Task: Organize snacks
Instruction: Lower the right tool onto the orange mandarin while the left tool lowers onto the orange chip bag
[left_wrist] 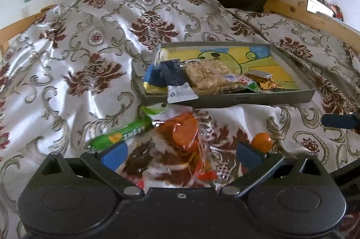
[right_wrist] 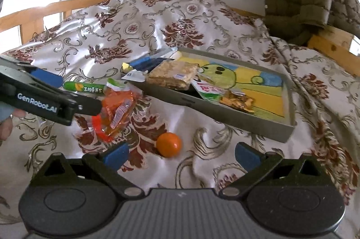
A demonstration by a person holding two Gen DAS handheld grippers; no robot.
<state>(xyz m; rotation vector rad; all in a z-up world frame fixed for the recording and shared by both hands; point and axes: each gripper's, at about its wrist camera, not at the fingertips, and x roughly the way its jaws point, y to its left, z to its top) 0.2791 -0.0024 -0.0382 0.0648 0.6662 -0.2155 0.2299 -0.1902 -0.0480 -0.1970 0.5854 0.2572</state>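
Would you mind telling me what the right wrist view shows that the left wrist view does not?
Only the right wrist view shows the left tongs from outside, over the orange bag, plus the whole orange and the tray's full painted floor.

Only the left wrist view shows the orange bag up close between the open left tongs, with the right tongs' tip at the frame edge.

Both show the tray with the rice-crisp pack and blue packet, the green tube and the bedspread.

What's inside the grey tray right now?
The shallow grey tray holds a blue packet, a clear-wrapped crumbly bar, a green-and-white pouch and a gold wrapper. They cover part of its cartoon lining.
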